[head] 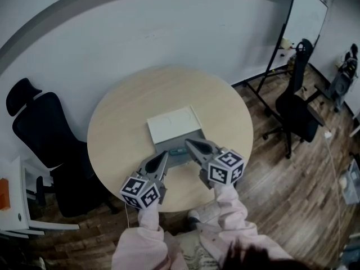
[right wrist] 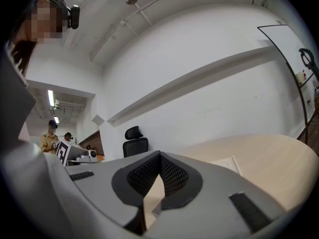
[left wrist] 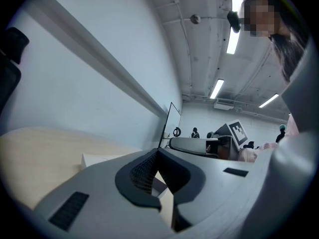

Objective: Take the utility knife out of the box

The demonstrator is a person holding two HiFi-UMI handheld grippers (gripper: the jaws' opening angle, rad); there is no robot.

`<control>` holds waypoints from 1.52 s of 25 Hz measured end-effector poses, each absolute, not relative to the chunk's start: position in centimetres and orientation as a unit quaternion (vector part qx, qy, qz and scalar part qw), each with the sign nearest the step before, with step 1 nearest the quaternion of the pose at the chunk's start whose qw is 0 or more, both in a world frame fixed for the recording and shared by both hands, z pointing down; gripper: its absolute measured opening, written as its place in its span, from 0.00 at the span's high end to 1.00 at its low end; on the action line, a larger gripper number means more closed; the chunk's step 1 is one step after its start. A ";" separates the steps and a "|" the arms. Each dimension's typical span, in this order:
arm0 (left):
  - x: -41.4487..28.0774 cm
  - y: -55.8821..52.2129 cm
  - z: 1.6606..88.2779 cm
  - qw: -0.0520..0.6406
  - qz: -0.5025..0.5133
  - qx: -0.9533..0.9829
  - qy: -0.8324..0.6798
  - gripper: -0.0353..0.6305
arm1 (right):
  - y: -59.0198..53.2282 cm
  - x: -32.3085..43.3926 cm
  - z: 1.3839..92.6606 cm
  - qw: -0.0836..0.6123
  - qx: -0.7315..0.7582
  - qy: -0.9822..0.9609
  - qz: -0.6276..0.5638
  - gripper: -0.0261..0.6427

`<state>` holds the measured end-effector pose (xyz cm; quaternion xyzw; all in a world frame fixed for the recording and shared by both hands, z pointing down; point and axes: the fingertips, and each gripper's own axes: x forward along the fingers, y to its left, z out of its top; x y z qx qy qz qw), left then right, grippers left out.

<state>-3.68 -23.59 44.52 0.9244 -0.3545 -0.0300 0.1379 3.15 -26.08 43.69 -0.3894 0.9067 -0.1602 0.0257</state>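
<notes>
A white box point(head: 169, 129) lies open in the middle of the round wooden table point(head: 118, 122), its flat lid toward the wall and its grey tray point(head: 179, 148) toward me. A small teal-and-dark thing point(head: 178, 151) lies in the tray; I cannot tell whether it is the utility knife. My left gripper point(head: 164, 157) points at the tray's near left corner, jaws together and empty point(left wrist: 157, 152). My right gripper point(head: 188, 143) reaches the tray's near right side, also shut with nothing between its tips point(right wrist: 160, 154). The box lid point(right wrist: 227, 162) shows past the right jaws, and the box point(left wrist: 99, 159) past the left ones.
A black office chair point(head: 39, 128) stands left of the table and another point(head: 298, 106) to the right on the wood floor. A whiteboard on a stand point(head: 301, 21) leans by the wall. White furniture point(head: 14, 207) sits at the far left. Other people stand far off.
</notes>
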 end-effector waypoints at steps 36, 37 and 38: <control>-2.7 -27.7 50.7 0.230 -0.016 0.893 -0.385 0.95 | -30.6 1.3 51.0 -0.087 -0.313 0.921 -0.214 0.96; -2.7 -27.7 50.8 0.234 -0.015 0.894 -0.382 0.95 | -30.7 1.3 51.2 -0.089 -0.313 0.920 -0.217 0.96; -2.7 -27.7 51.0 0.239 -0.013 0.894 -0.378 0.95 | -30.7 1.2 51.4 -0.091 -0.314 0.919 -0.220 0.96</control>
